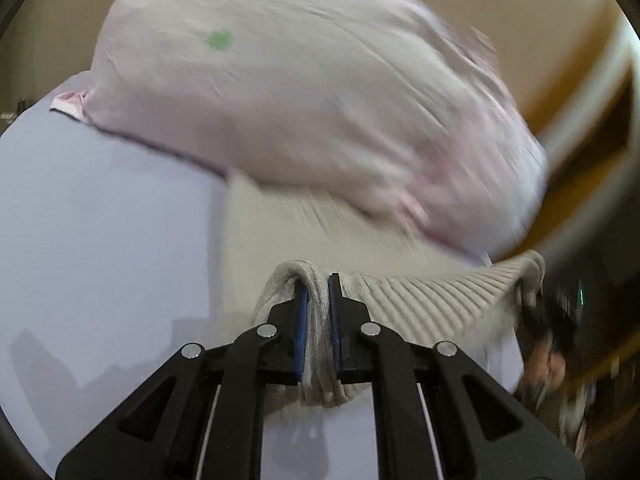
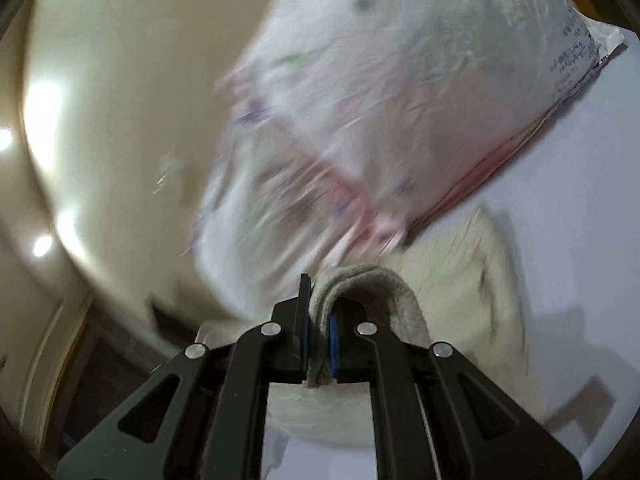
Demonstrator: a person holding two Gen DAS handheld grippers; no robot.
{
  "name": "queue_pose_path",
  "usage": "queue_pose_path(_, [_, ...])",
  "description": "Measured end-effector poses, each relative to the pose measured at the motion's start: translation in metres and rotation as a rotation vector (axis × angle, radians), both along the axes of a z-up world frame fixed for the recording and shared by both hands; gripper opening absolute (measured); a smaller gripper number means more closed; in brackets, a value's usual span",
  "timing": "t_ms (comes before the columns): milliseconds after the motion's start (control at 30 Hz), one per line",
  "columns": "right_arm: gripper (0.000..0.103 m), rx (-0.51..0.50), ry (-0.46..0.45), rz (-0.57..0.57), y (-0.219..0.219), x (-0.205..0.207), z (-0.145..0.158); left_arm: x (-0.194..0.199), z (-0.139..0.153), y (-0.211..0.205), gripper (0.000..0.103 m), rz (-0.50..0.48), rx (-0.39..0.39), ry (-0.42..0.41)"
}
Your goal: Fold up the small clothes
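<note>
A cream ribbed knit garment (image 1: 420, 292) lies partly on the pale lilac sheet (image 1: 100, 220). My left gripper (image 1: 318, 296) is shut on a bunched edge of it and holds it off the sheet. The ribbed hem stretches right to my right gripper, seen blurred at the far right edge. In the right wrist view my right gripper (image 2: 318, 312) is shut on a folded loop of the same garment (image 2: 460, 280), whose body trails right over the sheet (image 2: 580, 220).
A big pale pink pillow (image 1: 300, 100) with a green spot lies just beyond the garment; it also fills the right wrist view (image 2: 380, 100). Cream walls and a wooden frame (image 1: 580, 160) lie past the bed edge. Both views are motion blurred.
</note>
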State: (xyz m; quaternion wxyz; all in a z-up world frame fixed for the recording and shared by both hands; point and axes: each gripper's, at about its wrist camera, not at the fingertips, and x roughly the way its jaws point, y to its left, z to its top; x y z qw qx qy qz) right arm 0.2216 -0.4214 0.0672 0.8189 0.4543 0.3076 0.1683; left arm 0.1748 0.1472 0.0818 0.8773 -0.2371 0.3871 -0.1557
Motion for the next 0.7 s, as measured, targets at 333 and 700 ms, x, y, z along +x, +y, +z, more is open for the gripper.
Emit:
queue_pose_path(333, [0.036,-0.163,0.305,-0.08,0.01,0.086,-0.069,0.097,-0.064,0.01,0.01,0.112,-0.188,0.18])
queue_pose_path(700, [0.096,-0.213,0.052,-0.107,0.0,0.029,-0.02,0.041,-0.047,0.042,0.074,0.171,-0.203,0.152])
